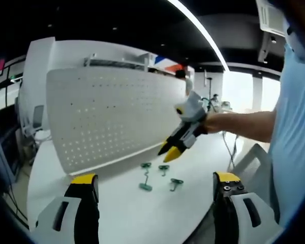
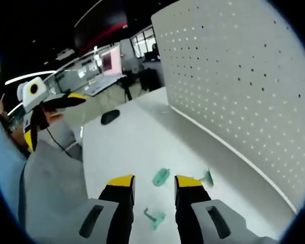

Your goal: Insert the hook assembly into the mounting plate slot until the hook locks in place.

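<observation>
Jaws, left gripper: wide apart, nothing between them, held back from the pegboard and pointed toward it.
Jaws, right gripper: apart with a narrower gap, nothing clamped; in the left gripper view this gripper hangs above the hooks with its yellow tips angled down.
Landmark: white pegboard, standing upright along the far side of the white table; in the right gripper view the pegboard rises to the right.
Hooks: three small green hook assemblies lie loose on the table just in front of the pegboard's lower edge.
Hook detail, right gripper view: one green hook lies just beyond the jaw gap, a second hook lies between the jaws nearer the camera, and a third hook lies closest to the pegboard.
Step in hand: my reading is the approach to pick up a hook; none is gripped and none sits in the pegboard yet.
Next move calls for: lowering the right gripper over one hook, closing on its body, then turning it so its prongs face the pegboard's holes.
Other: dark computer mouse farther down the table, well away from the pegboard's foot.
</observation>
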A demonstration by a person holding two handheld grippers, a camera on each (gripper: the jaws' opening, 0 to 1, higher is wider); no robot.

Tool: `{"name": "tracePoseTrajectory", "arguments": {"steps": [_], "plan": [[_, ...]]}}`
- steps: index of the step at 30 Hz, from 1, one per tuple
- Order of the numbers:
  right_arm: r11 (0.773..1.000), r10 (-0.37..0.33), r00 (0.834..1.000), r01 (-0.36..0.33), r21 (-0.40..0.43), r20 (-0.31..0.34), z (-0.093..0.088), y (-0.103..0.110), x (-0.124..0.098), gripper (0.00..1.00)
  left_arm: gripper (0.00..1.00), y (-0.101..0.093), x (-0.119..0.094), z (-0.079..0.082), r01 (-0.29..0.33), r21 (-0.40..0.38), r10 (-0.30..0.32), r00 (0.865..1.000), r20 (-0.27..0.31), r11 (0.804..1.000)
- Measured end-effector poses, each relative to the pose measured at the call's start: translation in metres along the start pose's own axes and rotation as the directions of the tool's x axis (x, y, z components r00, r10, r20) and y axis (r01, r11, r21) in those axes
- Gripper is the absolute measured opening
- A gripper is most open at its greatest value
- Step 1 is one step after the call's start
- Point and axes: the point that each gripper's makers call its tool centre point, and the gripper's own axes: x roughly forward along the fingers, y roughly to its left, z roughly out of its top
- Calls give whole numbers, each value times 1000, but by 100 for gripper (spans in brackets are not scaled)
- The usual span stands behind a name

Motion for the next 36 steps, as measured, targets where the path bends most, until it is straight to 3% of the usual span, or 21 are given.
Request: {"name": "tracePoseTrajectory", "arguments": {"steps": [19, 36], "plan": [[999, 11, 995, -6, 48, -101, -20, -9, 42, 24, 94, 4, -1, -5, 5, -3, -5, 1000, -4, 1000], [995, 4, 988, 12, 100, -155, -29, -17, 64, 18, 94, 0, -2, -4, 4, -6, -4, 1000, -11, 1000]]}}
